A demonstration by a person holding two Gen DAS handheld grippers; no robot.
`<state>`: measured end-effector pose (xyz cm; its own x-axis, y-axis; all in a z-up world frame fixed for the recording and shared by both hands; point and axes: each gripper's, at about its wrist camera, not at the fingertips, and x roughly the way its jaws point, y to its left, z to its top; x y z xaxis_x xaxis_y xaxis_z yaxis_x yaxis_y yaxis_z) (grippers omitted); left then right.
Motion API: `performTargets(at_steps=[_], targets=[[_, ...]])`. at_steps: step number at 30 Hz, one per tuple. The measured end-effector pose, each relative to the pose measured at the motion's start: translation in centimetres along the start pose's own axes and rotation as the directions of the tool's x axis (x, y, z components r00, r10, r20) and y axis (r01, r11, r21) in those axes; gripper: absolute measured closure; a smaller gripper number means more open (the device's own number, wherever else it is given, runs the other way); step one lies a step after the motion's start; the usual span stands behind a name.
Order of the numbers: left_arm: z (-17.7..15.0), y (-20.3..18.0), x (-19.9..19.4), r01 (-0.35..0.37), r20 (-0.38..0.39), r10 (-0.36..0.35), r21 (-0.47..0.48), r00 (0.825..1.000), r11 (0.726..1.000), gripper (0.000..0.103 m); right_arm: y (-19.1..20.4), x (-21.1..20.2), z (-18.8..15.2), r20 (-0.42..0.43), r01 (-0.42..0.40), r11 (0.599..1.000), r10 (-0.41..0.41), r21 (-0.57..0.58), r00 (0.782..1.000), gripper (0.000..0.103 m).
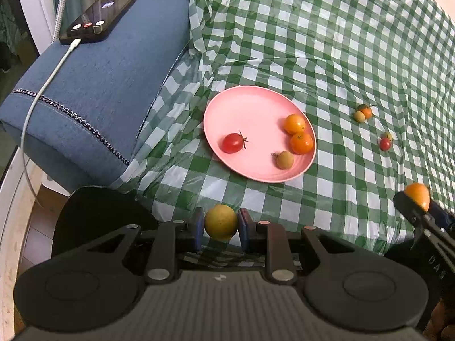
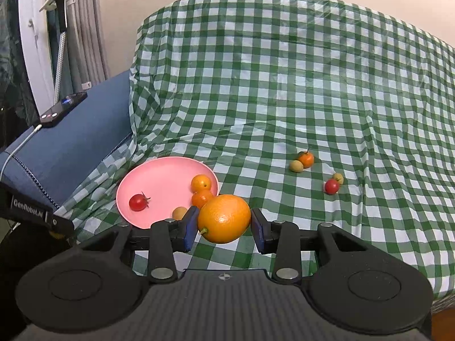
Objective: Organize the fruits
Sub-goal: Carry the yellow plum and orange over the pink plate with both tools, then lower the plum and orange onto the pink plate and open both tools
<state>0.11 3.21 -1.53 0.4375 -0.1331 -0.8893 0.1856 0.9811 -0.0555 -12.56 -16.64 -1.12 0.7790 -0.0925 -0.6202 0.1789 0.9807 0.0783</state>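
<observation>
My left gripper is shut on a yellow-green round fruit, held near the front edge of the checked cloth. My right gripper is shut on a large orange; it also shows in the left wrist view at the right. A pink plate holds a red tomato, two small oranges and a small tan fruit. Loose on the cloth lie a small orange with a tan fruit and a red tomato with a tan fruit.
A green-and-white checked plastic cloth covers the surface. A blue cushion at the left carries a phone on a white cable. A white ring-light stand and curtain stand at far left.
</observation>
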Motion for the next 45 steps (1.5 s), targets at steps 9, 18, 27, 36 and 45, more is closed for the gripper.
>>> performTargets(at_steps=[9,18,27,36,45], targets=[[5.0,0.0,3.6,0.058,-0.058,-0.062,-0.054,0.996,0.997,0.075,1.5,5.1,1.0,-0.054,-0.078,0.995,0.075,-0.056,0.996,0.062],[9.1,-1.7,9.1,0.035,-0.107,-0.036,-0.016,0.994,0.999,0.075,3.4,12.0,2.1,-0.129,-0.147,0.987,0.138,-0.063,0.982,0.062],[11.5,-3.3,13.9,0.03,-0.149,-0.027,0.021,0.988,0.999,0.075,4.7,17.2,1.6,-0.223,-0.182,0.982,0.165,-0.055,0.961,0.062],[13.9,-2.7,13.9,-0.032,-0.049,0.034,0.043,0.998,0.999,0.0,4.6,17.8,3.2,-0.213,-0.171,0.984,0.159,-0.04,0.964,0.023],[8.3,0.5,8.1,-0.102,-0.079,0.101,-0.002,0.992,0.995,0.0,2.3,11.5,2.5,-0.227,-0.157,0.986,0.166,0.055,0.96,0.015]])
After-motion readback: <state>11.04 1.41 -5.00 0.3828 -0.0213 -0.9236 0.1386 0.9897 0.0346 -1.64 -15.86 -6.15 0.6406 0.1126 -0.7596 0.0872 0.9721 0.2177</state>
